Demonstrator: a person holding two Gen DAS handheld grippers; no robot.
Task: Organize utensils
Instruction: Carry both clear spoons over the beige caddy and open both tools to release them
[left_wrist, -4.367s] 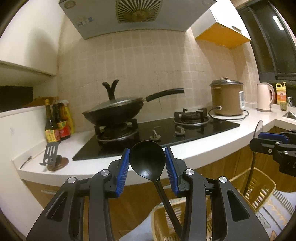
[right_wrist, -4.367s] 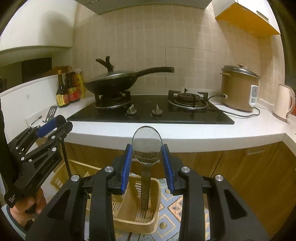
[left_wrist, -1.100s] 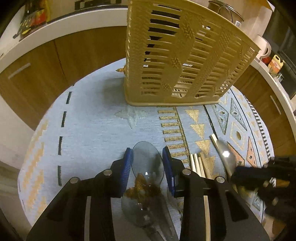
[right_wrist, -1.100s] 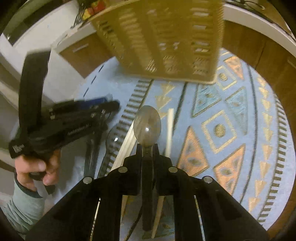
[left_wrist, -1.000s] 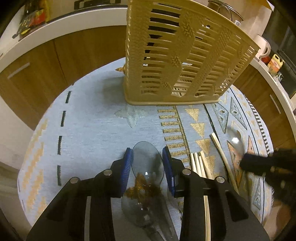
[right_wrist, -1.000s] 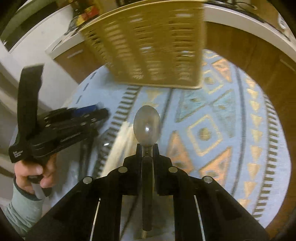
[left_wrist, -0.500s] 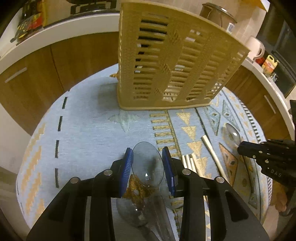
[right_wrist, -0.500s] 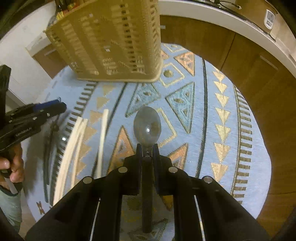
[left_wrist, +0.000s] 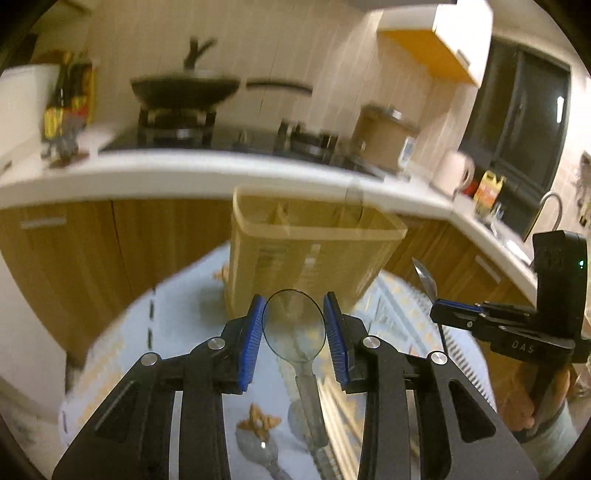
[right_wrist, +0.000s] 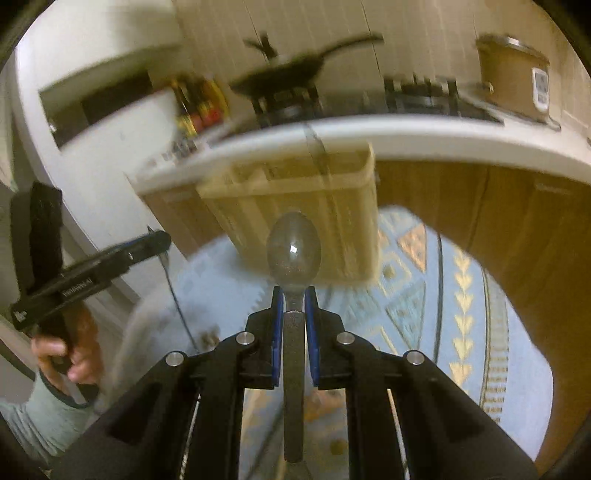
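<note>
Grippers first: the left gripper (left_wrist: 293, 326) has its blue pads pinching the bowl of a clear plastic spoon (left_wrist: 294, 325) from both sides, handle trailing back down between the black arms. Right gripper (right_wrist: 294, 295) is squeezed almost together on the neck of a metal spoon (right_wrist: 293, 247), bowl sticking out ahead of the tips with a little glint on it. Both point slightly downward.

From the left wrist view you can see the right gripper off to the right side with the metal spoon's tip poking up, and a hand (left_wrist: 535, 406) in a pale sleeve gripping its handle.

Just beyond both spoons sits a tan plastic basket (left_wrist: 314, 251) with slotted walls and dividers inside, standing on a light blue rug (right_wrist: 424, 295) with gold triangles. Another clear spoon (left_wrist: 258, 443) lies on the rug under the left gripper.

Further back it's all motion blur: wooden cabinets, white counter (left_wrist: 184, 173), black pan (left_wrist: 184, 88) on the stove, sauce bottles (left_wrist: 66, 99), rice cooker (right_wrist: 513, 77).
</note>
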